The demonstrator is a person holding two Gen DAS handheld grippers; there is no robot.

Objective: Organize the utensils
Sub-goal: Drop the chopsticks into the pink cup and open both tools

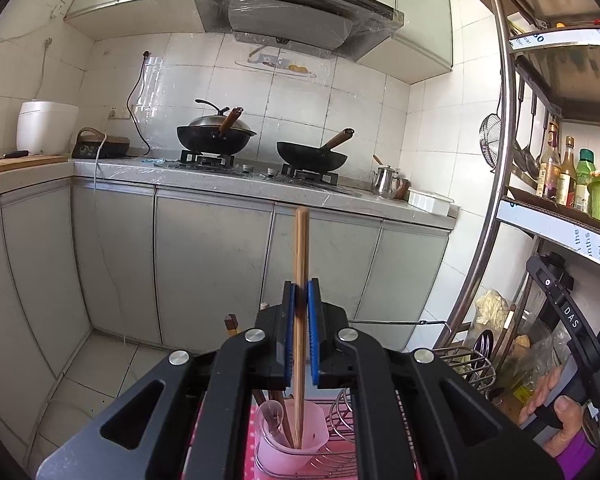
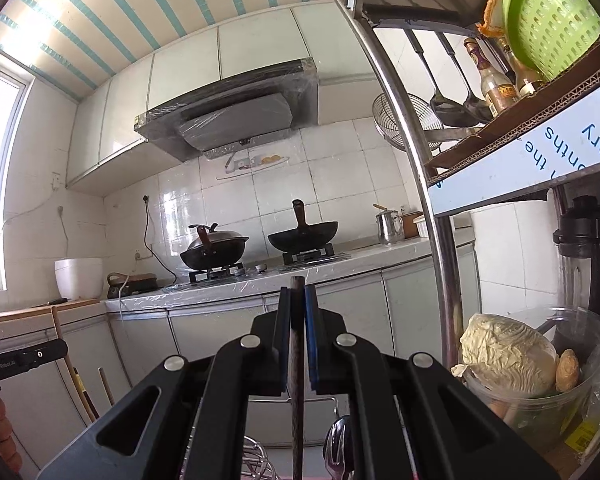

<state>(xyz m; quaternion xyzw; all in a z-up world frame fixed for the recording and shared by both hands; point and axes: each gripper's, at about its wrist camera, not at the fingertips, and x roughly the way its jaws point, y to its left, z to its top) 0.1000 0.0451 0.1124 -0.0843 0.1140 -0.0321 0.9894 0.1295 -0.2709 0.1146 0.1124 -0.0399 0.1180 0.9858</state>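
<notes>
My left gripper (image 1: 301, 296) is shut on a pair of light wooden chopsticks (image 1: 301, 248) held upright. Their lower ends reach into a pink translucent cup (image 1: 290, 440), which also holds a clear plastic spoon (image 1: 274, 416) and dark chopsticks. The cup stands in a wire rack (image 1: 340, 460). My right gripper (image 2: 298, 300) is shut on a dark brown chopstick (image 2: 297, 408), also upright, that runs down out of the frame. Metal spoons (image 2: 337, 444) sit just to its lower right. In the left wrist view the right gripper's body (image 1: 572, 320) shows at the right, held by a hand.
A steel shelf post (image 2: 420, 184) rises close on the right, with bottles (image 1: 556, 168), a green basket (image 2: 552, 16) and a tub of cabbage (image 2: 512, 356) on its shelves. Across the floor stands the counter (image 1: 228, 176) with two woks (image 1: 312, 156), a kettle and a rice cooker (image 1: 46, 126).
</notes>
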